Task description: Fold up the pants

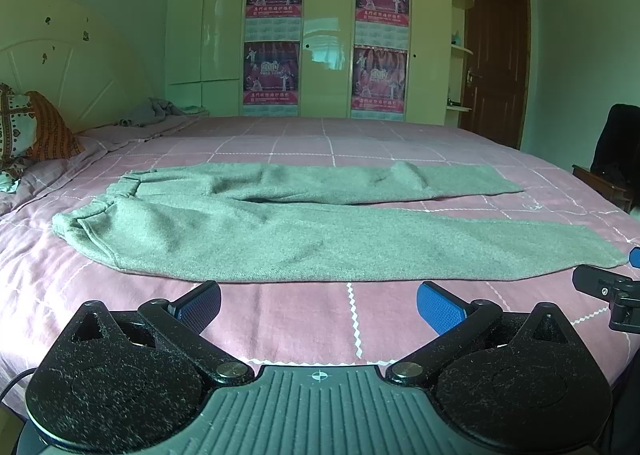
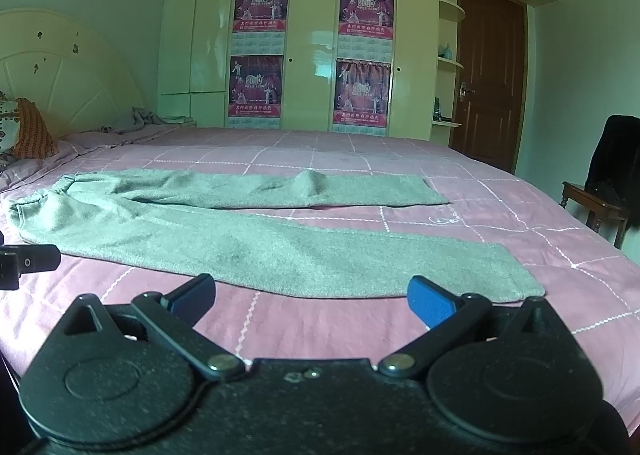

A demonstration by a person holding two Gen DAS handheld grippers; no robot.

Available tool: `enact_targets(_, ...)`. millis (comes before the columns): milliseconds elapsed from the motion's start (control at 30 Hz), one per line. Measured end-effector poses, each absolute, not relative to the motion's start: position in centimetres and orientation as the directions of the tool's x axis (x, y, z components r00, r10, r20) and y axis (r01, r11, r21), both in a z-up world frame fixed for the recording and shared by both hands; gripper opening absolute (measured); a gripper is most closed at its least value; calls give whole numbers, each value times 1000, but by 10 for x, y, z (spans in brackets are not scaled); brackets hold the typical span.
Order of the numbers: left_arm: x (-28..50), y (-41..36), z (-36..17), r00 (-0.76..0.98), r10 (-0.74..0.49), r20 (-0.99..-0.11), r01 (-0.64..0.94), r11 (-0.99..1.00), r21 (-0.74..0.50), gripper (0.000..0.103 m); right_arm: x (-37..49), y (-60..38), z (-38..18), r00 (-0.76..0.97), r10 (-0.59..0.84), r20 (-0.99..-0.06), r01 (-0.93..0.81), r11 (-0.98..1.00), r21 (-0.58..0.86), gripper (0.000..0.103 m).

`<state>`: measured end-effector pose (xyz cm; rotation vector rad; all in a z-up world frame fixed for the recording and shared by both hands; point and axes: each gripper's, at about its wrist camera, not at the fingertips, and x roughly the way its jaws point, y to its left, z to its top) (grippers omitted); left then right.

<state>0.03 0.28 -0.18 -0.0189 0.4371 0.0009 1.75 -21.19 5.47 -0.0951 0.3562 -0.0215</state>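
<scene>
Grey-green pants point(image 1: 256, 231) lie spread flat on the pink bed point(image 1: 304, 319), waistband to the left, both legs stretched right and slightly apart. My left gripper point(image 1: 319, 305) is open, hovering just short of the near leg's edge, empty. The right wrist view shows the same pants point(image 2: 256, 243) with the near leg's hem at right. My right gripper point(image 2: 310, 301) is open and empty, its blue pads point(image 2: 430, 305) just short of that leg's near edge. A part of the right gripper point(image 1: 608, 289) shows at the left view's right edge.
Pillows point(image 1: 28, 127) and a headboard sit at far left, with a crumpled grey cloth point(image 1: 150, 113) at the bed's far side. A wardrobe with posters point(image 1: 320, 43) and a brown door point(image 1: 494, 55) stand behind. A wooden chair with dark clothing point(image 2: 612, 175) is at right.
</scene>
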Motion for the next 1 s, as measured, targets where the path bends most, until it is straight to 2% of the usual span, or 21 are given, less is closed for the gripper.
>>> enact_targets(1000, 2, 4, -4, 902, -2, -433, -8, 1000, -22, 103, 19, -213, 52, 936, -37, -351, 2, 995, -100, 103)
